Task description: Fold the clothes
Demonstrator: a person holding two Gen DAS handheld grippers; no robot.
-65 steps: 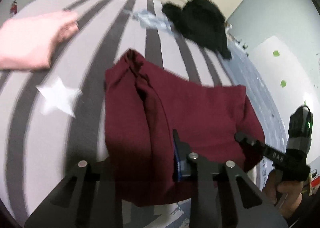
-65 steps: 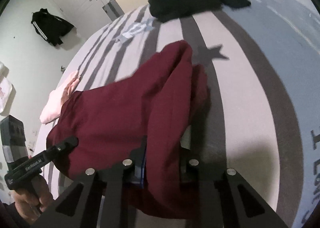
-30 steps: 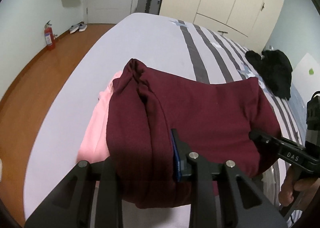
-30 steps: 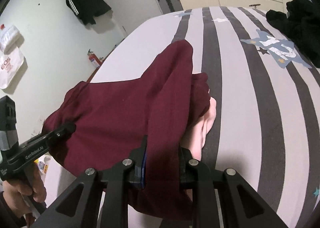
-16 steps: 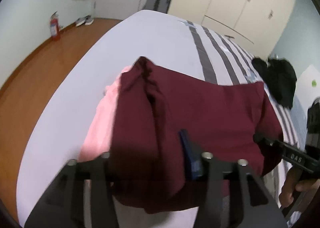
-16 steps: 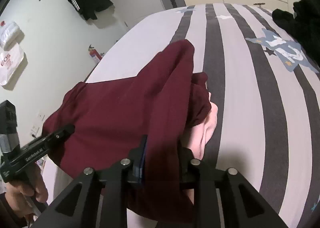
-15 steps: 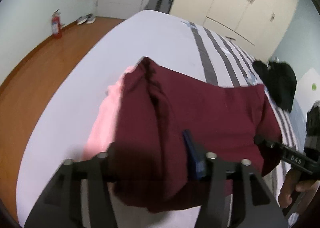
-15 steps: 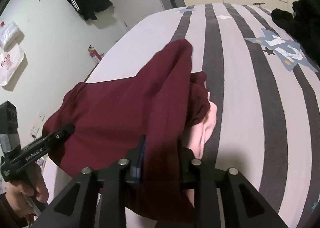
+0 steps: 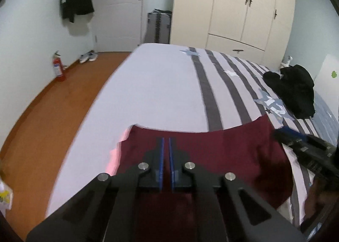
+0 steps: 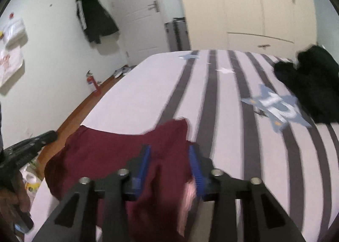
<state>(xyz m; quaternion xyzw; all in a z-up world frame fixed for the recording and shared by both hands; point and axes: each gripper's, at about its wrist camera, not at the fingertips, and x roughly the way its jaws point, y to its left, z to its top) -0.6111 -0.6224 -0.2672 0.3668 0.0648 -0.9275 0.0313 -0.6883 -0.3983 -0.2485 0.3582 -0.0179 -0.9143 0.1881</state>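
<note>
A folded maroon garment (image 9: 222, 153) lies on the near edge of the bed, on top of a pink garment (image 9: 114, 157) whose edge peeks out. It also shows in the right wrist view (image 10: 118, 150), with pink cloth (image 10: 187, 197) under it. My left gripper (image 9: 165, 142) is shut and empty, hovering just above the maroon cloth. My right gripper (image 10: 169, 153) is open over the garment's right end, holding nothing. The right gripper's body (image 9: 305, 148) shows at the right of the left wrist view; the left one (image 10: 27, 146) shows at the left of the right wrist view.
The bed (image 9: 161, 93) has a white sheet with grey stripes and stars. A black garment pile (image 9: 292, 91) lies at its far right. A wooden floor (image 9: 42, 114), a red fire extinguisher (image 9: 58, 68), shoes, a door and cream wardrobes (image 9: 233, 8) lie beyond.
Both grippers have let go of the maroon garment, which now lies flat on the pink one. The right jaws opened, the left ones closed empty, and both grippers lifted and tilted up.
</note>
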